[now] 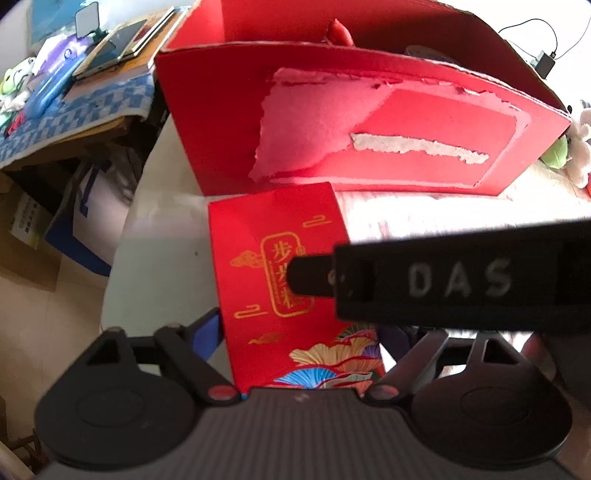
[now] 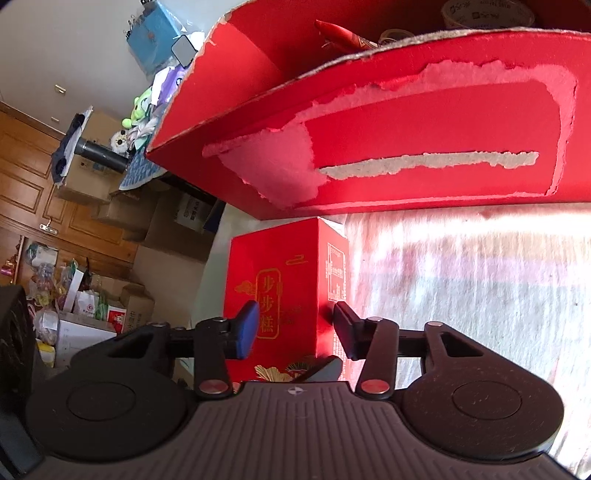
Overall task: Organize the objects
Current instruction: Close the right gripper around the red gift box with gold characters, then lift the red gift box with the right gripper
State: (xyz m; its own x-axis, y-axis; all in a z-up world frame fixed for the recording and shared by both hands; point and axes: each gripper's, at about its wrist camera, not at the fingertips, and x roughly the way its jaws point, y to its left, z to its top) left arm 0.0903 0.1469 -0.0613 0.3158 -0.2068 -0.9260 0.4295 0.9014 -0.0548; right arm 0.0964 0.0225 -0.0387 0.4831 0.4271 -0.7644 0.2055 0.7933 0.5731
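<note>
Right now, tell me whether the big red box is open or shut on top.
Open. The big red box has no lid over it; its torn top rim is exposed, and a tape roll shows inside.

Right gripper (image 2: pixel 295 328) sits level, jaws closed in on something between them, blue pad (image 2: pixel 246 328) on one side, black finger (image 2: pixel 345 328) on the other. Left gripper (image 1: pixel 301 325) is tucked in low; only its blue left finger (image 1: pixel 210 328) shows clearly, and the right gripper's black finger crosses in front of its view.
</note>
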